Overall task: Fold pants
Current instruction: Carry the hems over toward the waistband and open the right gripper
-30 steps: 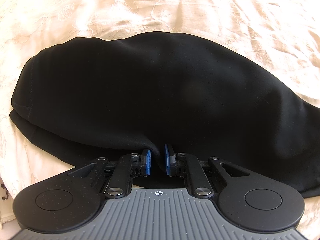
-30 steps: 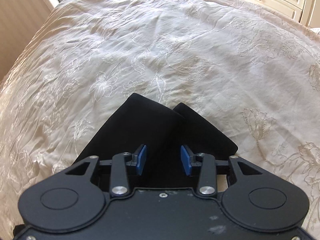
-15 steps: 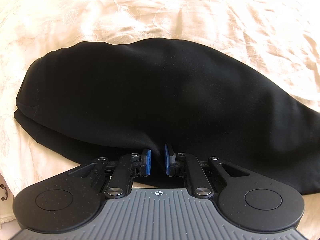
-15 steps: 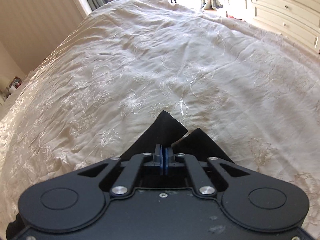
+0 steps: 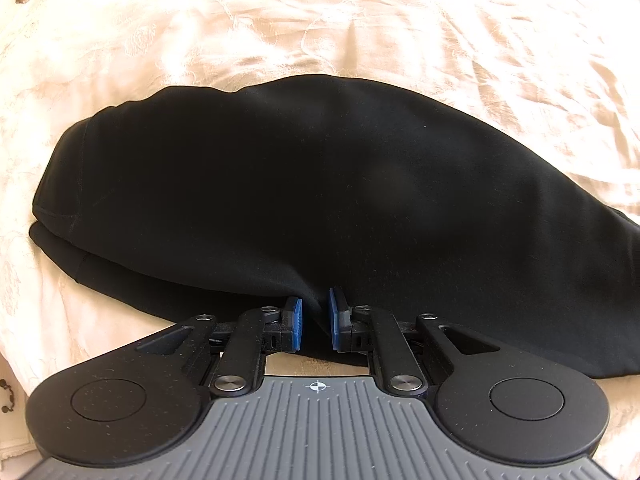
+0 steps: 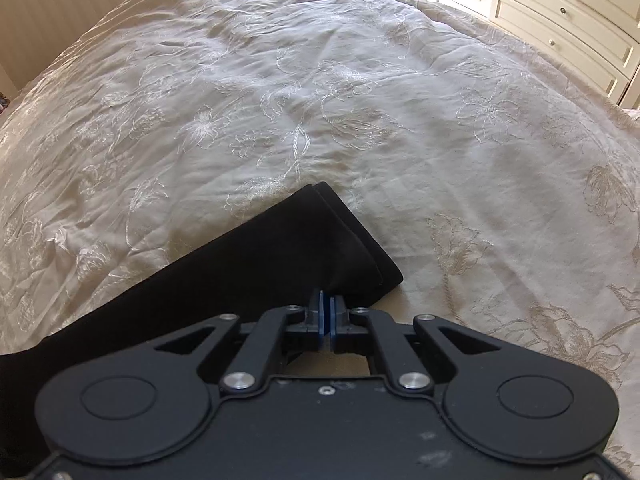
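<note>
The black pants lie folded lengthwise on a cream embroidered bedspread, waist end at the left in the left wrist view. My left gripper is shut on a pinch of the pants' near edge, with fabric filling the narrow gap between its blue pads. In the right wrist view the leg ends lie stacked, one on the other. My right gripper is shut on the near edge of the leg ends, blue pads pressed together.
The bedspread stretches far ahead of the leg ends. White drawers stand beyond the bed at the upper right. A beige wall runs along the bed's left side.
My right gripper closed on the leg ends and drew them together into one stack. The left gripper kept its pinch and pulled back slightly, so the pants sit lower in its view.
</note>
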`<state>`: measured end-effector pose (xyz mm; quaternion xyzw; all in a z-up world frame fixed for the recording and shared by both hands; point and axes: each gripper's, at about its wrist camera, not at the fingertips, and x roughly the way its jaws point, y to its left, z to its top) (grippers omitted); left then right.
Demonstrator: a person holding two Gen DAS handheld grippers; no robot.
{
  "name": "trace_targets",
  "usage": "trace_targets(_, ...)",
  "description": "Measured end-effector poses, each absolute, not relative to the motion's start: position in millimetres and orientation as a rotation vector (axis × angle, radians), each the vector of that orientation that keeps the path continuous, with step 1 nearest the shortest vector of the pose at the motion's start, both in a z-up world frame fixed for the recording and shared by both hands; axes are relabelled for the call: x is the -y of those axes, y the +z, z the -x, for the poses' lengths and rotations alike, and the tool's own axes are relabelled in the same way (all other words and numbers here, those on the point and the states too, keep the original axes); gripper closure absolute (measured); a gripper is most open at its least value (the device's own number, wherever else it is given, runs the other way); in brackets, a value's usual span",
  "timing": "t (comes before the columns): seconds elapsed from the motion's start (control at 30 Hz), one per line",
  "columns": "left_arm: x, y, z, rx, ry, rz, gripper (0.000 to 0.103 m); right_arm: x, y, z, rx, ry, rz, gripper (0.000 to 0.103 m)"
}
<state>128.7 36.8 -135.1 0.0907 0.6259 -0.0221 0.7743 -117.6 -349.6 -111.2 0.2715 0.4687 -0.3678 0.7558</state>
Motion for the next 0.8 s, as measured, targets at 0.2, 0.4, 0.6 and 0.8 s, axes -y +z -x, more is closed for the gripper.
trace_targets(0.2, -52, -138, -131, -1.347, -0.050, -0.131, 0.090, 352, -117, 117, -1.033, -0.817, -0.592, 0.099)
trace_targets(0.4, -61, -138, -118, -1.359, -0.055, -0.101, 0.089, 350, -106, 116, -1.011, -0.833, -0.551, 0.100)
trace_targets(0.6, -64, -136, -110, -1.366, -0.053, -0.144, 0.087, 354, -117, 115, -1.065, -0.847, -0.575, 0.096)
trace_targets(0.8, -76, -115, -95, -1.341, -0.089, -0.168, 0.087, 358, -106, 118, -1.053, -0.851, -0.606, 0.087)
